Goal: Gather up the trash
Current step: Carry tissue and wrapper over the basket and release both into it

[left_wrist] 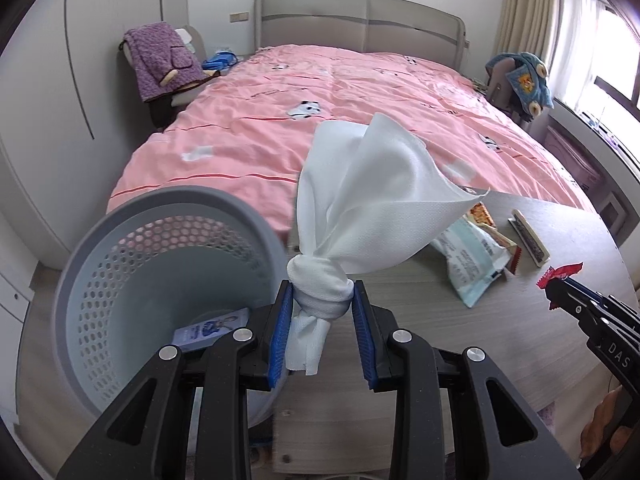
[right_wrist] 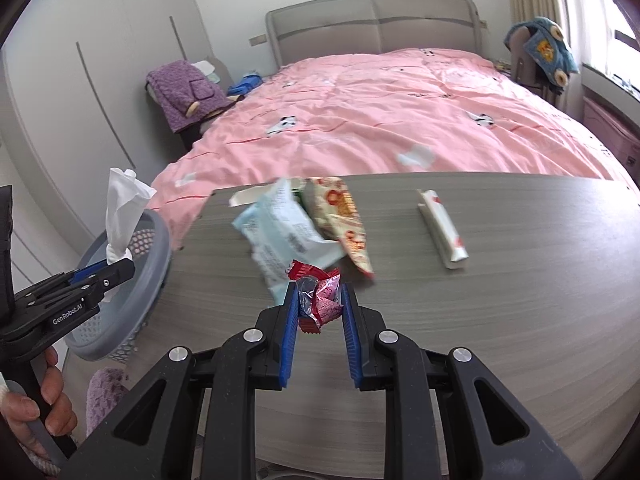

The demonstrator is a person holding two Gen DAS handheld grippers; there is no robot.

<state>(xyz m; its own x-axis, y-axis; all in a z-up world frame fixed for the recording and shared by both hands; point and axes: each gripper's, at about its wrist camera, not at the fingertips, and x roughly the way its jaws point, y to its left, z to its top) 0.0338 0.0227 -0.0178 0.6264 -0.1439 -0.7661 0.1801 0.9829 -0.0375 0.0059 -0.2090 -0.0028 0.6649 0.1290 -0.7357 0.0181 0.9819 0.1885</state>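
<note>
My left gripper [left_wrist: 322,294] is shut on a white knotted tissue [left_wrist: 360,184] and holds it up just right of the grey perforated trash basket [left_wrist: 80,264]; a small blue-printed packet [left_wrist: 212,326] lies inside the basket. My right gripper [right_wrist: 319,294] is shut on a crumpled red and silver candy wrapper [right_wrist: 320,298] above the grey wooden table [right_wrist: 500,300]. In the right wrist view the left gripper [right_wrist: 110,270] holds the tissue [right_wrist: 122,208] over the basket rim [right_wrist: 160,240]. On the table lie a pale blue bag [right_wrist: 280,236], an orange snack bag [right_wrist: 344,220] and a white stick wrapper [right_wrist: 442,226].
A bed with a pink duvet [right_wrist: 380,120] stands behind the table. A chair with a purple garment [right_wrist: 184,92] is at the left, another chair with a blue garment [right_wrist: 548,50] at the right by the window. A hand [right_wrist: 36,404] grips the left handle.
</note>
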